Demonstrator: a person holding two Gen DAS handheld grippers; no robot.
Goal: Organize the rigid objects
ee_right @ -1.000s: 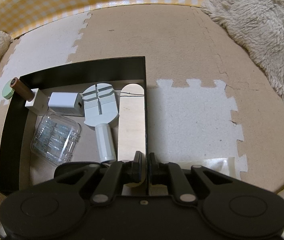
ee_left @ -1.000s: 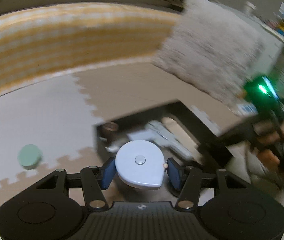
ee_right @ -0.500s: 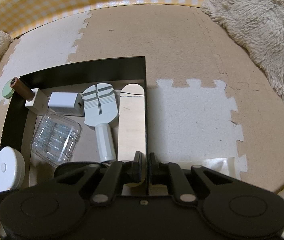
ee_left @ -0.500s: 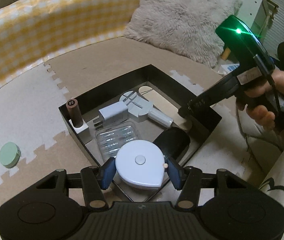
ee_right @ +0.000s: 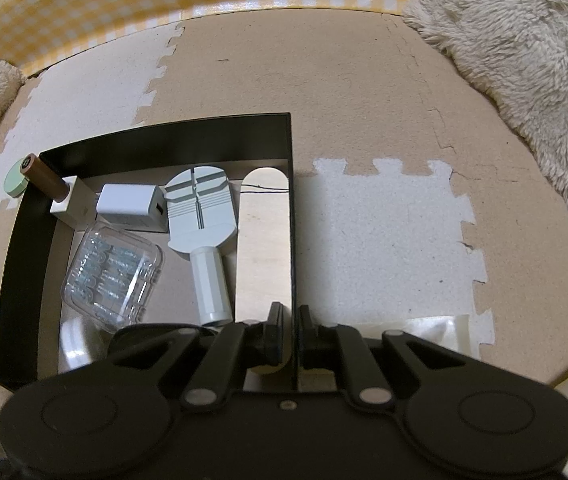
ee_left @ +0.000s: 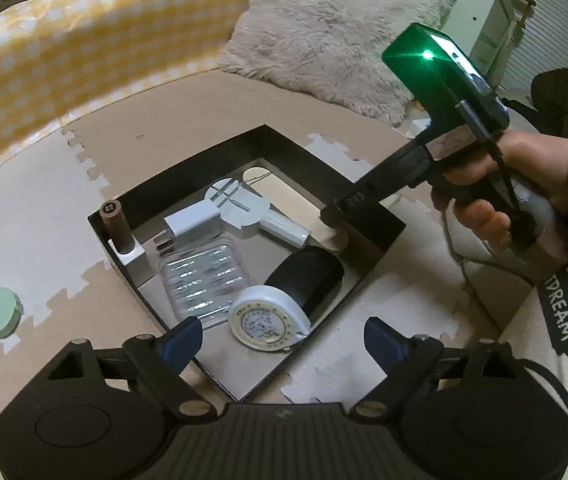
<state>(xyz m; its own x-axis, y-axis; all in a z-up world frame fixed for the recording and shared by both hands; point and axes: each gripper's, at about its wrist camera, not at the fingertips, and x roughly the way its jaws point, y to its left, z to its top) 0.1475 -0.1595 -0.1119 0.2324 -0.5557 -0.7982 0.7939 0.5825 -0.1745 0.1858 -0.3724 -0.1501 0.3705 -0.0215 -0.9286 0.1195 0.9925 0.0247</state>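
Near the tray's (ee_left: 368, 220) front corner sits the white tape measure (ee_left: 267, 316), label side up, leaning on a black oval case (ee_left: 308, 280) — the left gripper (ee_left: 284, 340) hangs just above it, jaws spread wide and holding nothing. Over at the right wall, the right gripper (ee_right: 292, 334) is pinched tight on the tray's edge.

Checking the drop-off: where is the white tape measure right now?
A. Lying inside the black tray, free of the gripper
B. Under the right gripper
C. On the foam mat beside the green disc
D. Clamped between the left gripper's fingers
A: the white tape measure lies inside the black tray, beyond the open left gripper.
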